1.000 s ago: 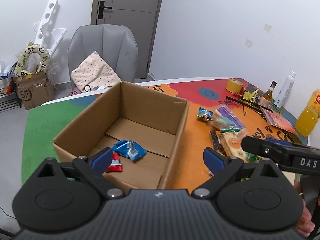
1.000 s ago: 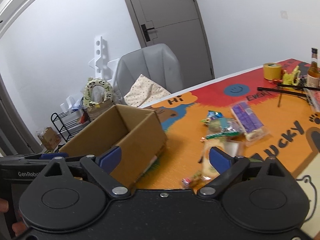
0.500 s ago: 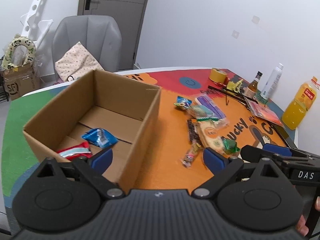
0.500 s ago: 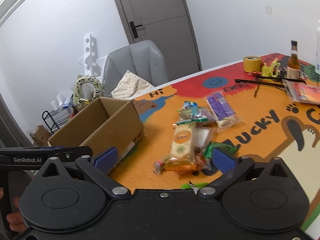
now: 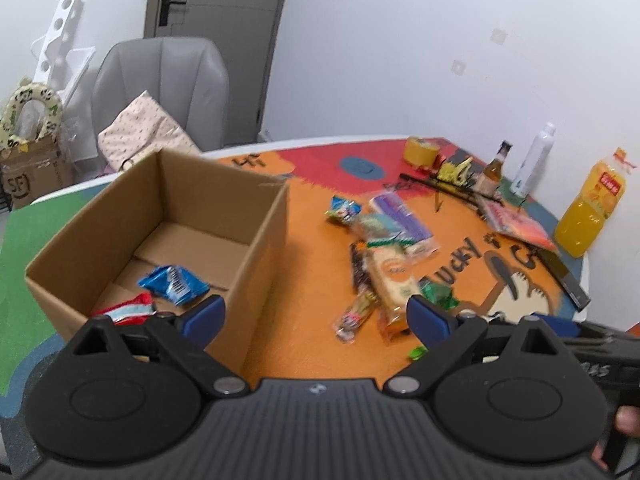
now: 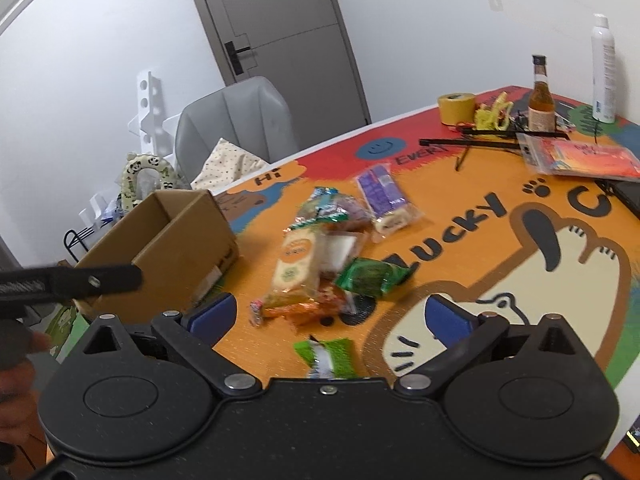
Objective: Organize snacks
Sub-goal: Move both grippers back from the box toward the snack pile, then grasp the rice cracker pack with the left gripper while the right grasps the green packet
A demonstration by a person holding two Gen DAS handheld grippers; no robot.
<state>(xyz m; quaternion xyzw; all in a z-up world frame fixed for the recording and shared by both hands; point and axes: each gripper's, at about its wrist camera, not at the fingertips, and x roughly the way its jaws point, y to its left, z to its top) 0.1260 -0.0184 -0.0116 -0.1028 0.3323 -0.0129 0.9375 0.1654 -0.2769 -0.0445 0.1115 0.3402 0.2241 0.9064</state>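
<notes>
both of my tools are spread wide, nothing held: left hand-held gripper (image 5: 316, 312) over the cardboard box (image 5: 264, 240) edge, right hand-held gripper (image 6: 332, 316) above the snack pile (image 6: 320, 256) on the worktop (image 6: 460, 216). risk: wrappers overlap, so a grab at the cracker pack (image 6: 296, 264) may drag a neighbour or slip. only the left view shows the blue packet (image 5: 174, 284) and red packet (image 5: 128, 309) inside the box; only the right shows the small green wrapper (image 6: 330, 356) nearest me.
</notes>
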